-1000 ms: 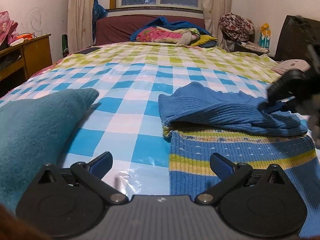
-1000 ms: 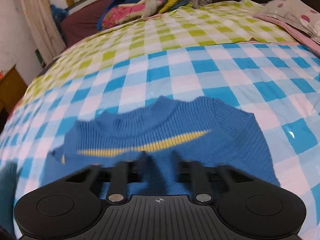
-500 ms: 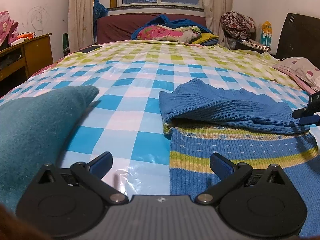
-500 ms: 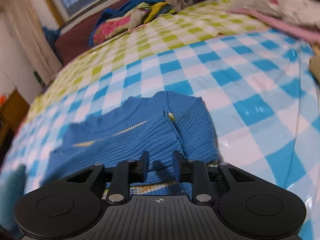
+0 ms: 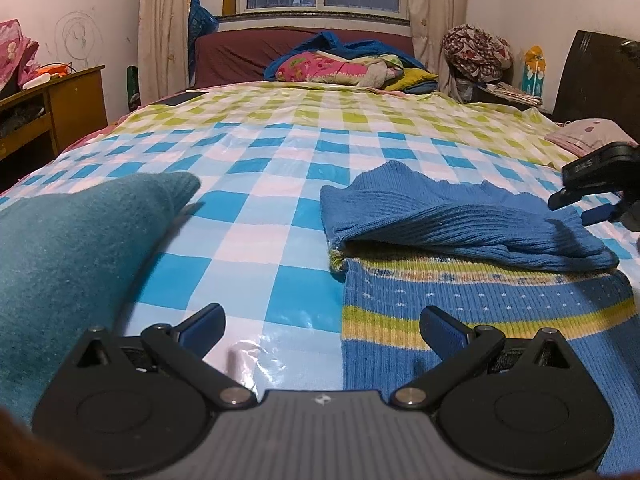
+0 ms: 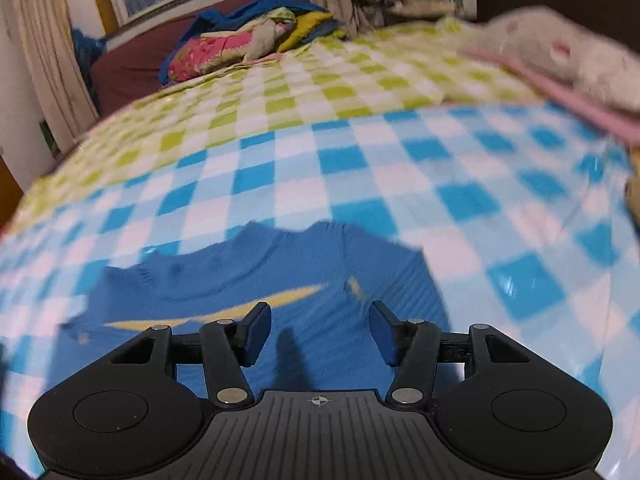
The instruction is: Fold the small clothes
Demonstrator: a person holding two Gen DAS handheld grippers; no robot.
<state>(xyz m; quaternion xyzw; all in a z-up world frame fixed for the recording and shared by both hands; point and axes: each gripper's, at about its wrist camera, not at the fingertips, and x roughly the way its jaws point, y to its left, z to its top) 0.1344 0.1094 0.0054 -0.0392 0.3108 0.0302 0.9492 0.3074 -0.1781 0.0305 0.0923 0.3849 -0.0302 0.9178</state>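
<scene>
A small blue knit sweater [image 5: 460,224] with yellow-green stripes lies on the checked bed cover, its upper part folded down over the striped body [image 5: 460,312]. In the right wrist view the sweater [image 6: 280,280] shows its neckline and a yellow stripe just beyond the fingers. My right gripper [image 6: 318,332] hangs over the folded edge, its jaws opening, with nothing between them; it also shows at the right edge of the left wrist view [image 5: 592,204]. My left gripper [image 5: 322,326] stands open low over the cover by the sweater's left hem, holding nothing.
A teal garment [image 5: 68,248] lies at the left near my left gripper. Pink and white clothes [image 6: 560,52] lie at the bed's right side. Bedding [image 5: 344,66] is piled at the far end. A wooden desk [image 5: 52,108] stands left of the bed.
My right gripper let go of the folded sweater part, opened, and drew back to the right. The sweater lies still. My left gripper has not moved.
</scene>
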